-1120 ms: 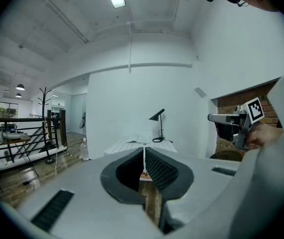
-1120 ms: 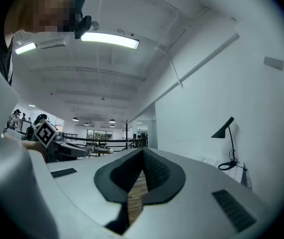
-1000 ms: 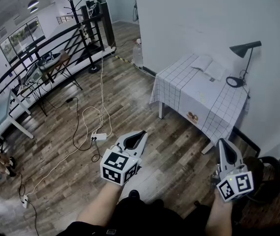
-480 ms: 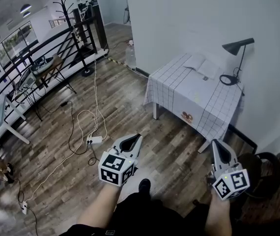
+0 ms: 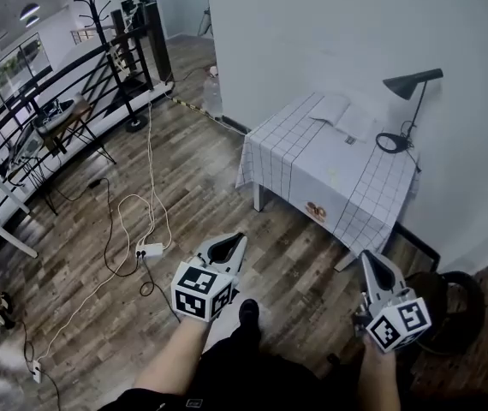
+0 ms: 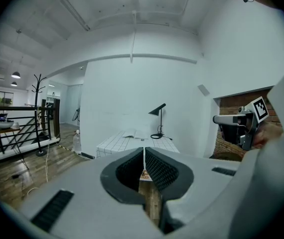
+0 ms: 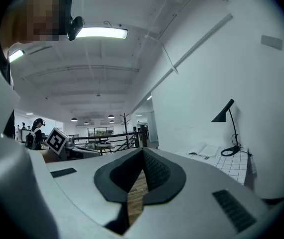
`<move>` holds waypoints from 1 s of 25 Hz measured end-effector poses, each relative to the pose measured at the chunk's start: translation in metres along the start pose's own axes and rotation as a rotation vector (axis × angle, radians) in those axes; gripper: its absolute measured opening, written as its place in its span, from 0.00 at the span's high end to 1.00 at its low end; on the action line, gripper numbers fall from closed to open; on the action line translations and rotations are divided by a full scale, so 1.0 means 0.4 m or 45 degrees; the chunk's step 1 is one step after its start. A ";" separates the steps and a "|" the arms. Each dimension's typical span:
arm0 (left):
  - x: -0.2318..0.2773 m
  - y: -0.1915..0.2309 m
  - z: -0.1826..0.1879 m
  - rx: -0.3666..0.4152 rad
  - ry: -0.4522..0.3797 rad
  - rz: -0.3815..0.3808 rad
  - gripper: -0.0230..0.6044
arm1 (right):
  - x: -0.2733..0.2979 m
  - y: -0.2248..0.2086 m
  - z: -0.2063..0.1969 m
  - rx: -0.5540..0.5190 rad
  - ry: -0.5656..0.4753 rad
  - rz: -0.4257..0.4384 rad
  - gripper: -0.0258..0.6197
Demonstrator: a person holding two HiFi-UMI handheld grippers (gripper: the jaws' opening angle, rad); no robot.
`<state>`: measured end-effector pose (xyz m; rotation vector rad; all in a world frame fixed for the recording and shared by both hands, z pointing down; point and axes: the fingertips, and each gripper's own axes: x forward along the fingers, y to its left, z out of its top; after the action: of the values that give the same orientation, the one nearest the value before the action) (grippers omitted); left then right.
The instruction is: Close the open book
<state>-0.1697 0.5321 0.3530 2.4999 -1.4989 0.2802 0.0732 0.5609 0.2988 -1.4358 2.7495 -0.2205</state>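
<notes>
Where one open book (image 5: 341, 115) lies, one table (image 5: 311, 159), left tool (image 5: 241, 239), right tool (image 5: 366, 254)

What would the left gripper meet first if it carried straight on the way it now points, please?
The left gripper would probably meet the cloth hanging from the table, short of the book; only floor lies between, though depth is unclear.

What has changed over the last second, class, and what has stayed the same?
The white grid-checked table with the open white book has slid left in the head view; a black shoe has stepped forward. Nothing was gripped. Left gripper and right gripper keep their jaws shut, empty; the book stays open.
</notes>
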 end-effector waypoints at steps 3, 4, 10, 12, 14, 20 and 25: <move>0.083 0.041 0.012 -0.005 0.015 -0.026 0.93 | 0.076 -0.050 -0.004 0.002 0.023 -0.032 0.96; 0.112 0.058 0.017 -0.006 0.020 -0.035 0.93 | 0.106 -0.064 -0.004 -0.006 0.034 -0.044 0.96; 0.276 0.181 0.056 -0.012 0.030 -0.077 0.93 | 0.307 -0.127 0.001 -0.035 0.090 -0.070 0.96; 0.318 0.230 0.072 -0.004 0.024 -0.083 0.93 | 0.379 -0.141 0.004 -0.048 0.108 -0.080 0.96; 0.353 0.278 0.085 0.000 0.021 -0.091 0.93 | 0.451 -0.148 0.011 -0.078 0.127 -0.089 0.96; 0.431 0.368 0.096 -0.009 0.040 -0.132 0.93 | 0.596 -0.150 0.032 -0.159 0.156 -0.088 0.95; 0.499 0.397 0.089 -0.017 0.076 -0.149 0.93 | 0.655 -0.208 0.007 -0.123 0.190 -0.097 0.95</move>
<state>-0.2158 0.2809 0.3859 2.5333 -1.3223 0.3203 -0.0090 0.2992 0.3173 -1.6131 2.8619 -0.2076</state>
